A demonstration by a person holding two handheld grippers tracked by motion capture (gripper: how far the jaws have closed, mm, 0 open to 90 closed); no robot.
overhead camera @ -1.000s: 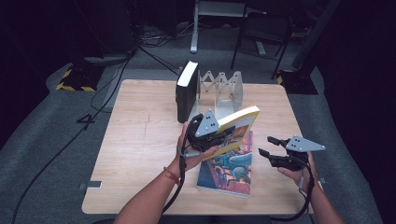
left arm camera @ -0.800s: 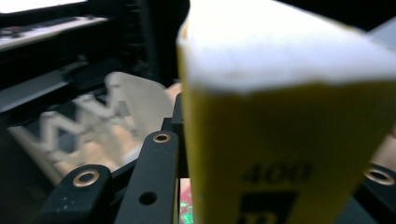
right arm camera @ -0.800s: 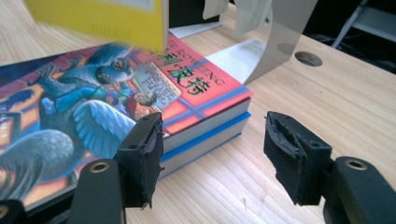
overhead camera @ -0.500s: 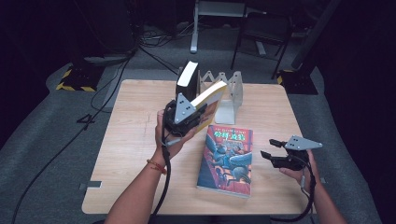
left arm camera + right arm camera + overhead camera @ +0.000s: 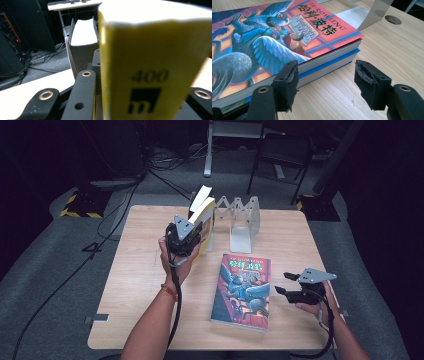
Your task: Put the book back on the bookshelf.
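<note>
From the high view, the left claw (image 5: pixel 192 234) gripped a yellow book (image 5: pixel 204 220) near its lower edge, holding it upright beside a dark book (image 5: pixel 196 202) in the metal rack (image 5: pixel 243 220) at the far side of the bench (image 5: pixel 140 270); its loose top cover had fanned open, so a thick paperback like this probably flexes and needs a firm pinch across the full block. In the left gripper view, the yellow book (image 5: pixel 150 70) sat clamped between the jaws. In the right gripper view, the right claw (image 5: pixel 325 82) stood open, its jaws having just widened, empty beside the picture-cover book (image 5: pixel 274 40).
</note>
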